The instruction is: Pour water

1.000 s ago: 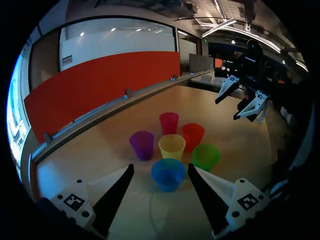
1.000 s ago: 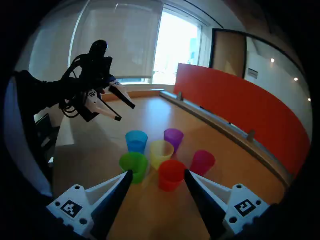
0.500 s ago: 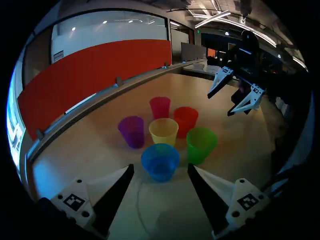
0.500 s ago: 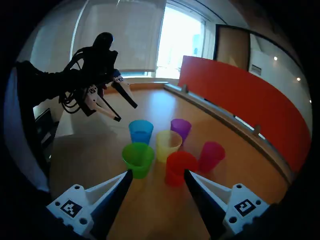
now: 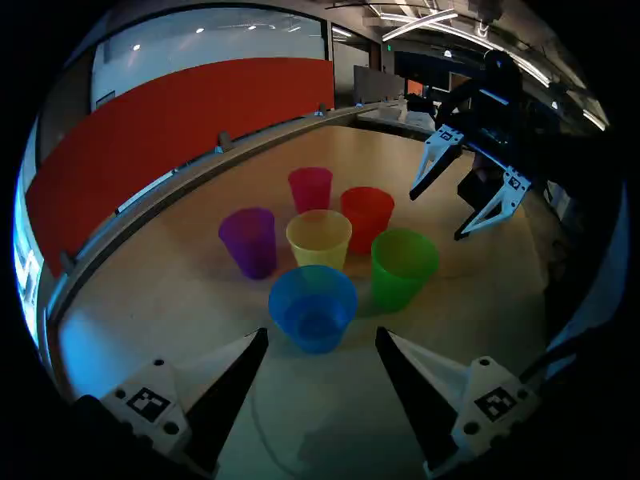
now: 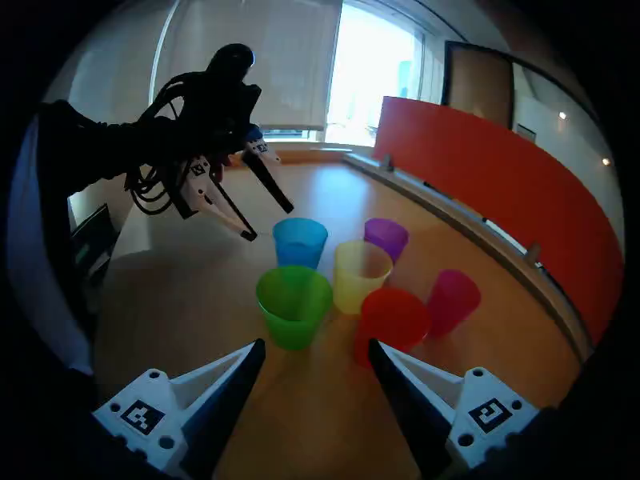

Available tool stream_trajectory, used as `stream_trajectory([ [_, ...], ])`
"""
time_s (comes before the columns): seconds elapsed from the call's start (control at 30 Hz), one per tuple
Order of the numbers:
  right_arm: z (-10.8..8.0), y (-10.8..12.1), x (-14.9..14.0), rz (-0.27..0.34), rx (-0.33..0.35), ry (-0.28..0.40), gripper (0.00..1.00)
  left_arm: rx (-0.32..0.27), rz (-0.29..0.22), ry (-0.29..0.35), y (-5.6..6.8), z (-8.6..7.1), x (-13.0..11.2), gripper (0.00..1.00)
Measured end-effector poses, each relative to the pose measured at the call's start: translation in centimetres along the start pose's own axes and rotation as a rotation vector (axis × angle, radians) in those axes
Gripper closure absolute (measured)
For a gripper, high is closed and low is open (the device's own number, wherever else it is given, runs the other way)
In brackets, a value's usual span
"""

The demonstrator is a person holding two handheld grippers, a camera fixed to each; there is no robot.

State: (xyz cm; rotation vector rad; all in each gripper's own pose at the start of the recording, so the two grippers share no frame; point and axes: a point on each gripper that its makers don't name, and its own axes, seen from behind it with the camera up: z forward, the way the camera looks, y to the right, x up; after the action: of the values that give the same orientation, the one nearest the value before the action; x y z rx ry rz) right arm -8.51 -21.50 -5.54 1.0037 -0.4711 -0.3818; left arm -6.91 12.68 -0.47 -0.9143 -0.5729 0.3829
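Closing in, both grippers sit nearer the cups than a second ago, so a grasp looks close. The left gripper (image 5: 320,332) gapes wide, empty, with the blue cup (image 5: 314,308) just ahead of its fingers. The right gripper (image 6: 314,344), equally wide and empty, faces the green cup (image 6: 294,308) and red cup (image 6: 392,324). Six cups cluster on the table (image 5: 160,304): also one yellow cup (image 5: 319,238), purple cup (image 5: 249,240), pink cup (image 5: 310,188).

Five cups (image 5: 312,308) ring a middle cup (image 5: 318,238) on the table (image 5: 480,296).
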Motion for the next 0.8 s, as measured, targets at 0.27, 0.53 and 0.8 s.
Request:
stream_trajectory([
  [0.27,1.2,-0.2,-0.5,0.0,0.02,-0.01,0.01,-0.016,0.008,-0.032,-0.2,1.2,-0.3,0.0],
  [0.53,2.0,-0.4,-0.8,-0.012,0.034,-0.016,0.01,-0.018,0.011,-0.044,-0.8,2.5,-0.1,0.0],
  [0.8,2.5,-0.4,-1.1,-0.005,0.045,-0.019,0.01,-0.037,0.023,-0.049,-0.6,4.0,0.2,0.0],
])
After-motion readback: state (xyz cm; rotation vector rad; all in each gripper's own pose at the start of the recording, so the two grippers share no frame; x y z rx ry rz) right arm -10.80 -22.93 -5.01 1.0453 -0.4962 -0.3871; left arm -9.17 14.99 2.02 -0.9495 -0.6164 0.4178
